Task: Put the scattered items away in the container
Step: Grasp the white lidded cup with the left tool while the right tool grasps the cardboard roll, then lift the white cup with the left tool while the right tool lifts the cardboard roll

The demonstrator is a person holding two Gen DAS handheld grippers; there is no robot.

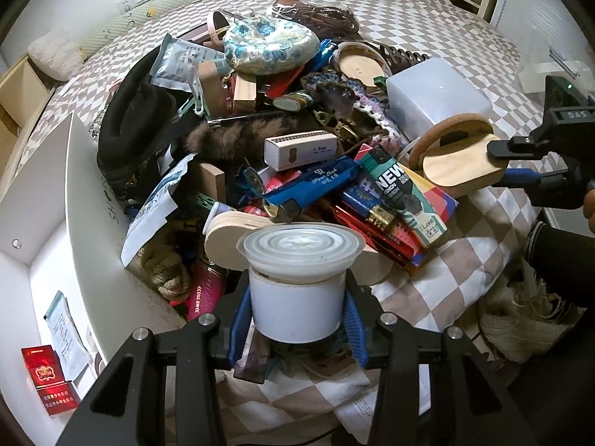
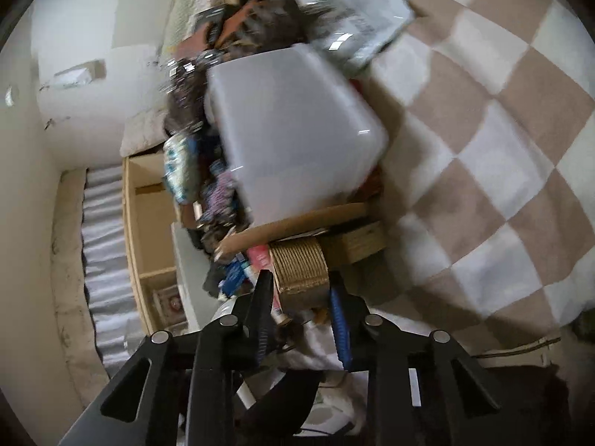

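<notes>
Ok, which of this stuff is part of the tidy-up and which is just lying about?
Job: lidded white tub in left gripper; twine spool in right gripper; clutter heap; white bin.
Lying about: checked blanket; pillow; wall socket.

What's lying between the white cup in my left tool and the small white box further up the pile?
Left wrist view: a round wooden disc, then a blue pen case between white cup and white box.

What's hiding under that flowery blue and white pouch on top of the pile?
Under the flowery pouch you can see a wooden block and something red. Anything deeper is covered.
</notes>
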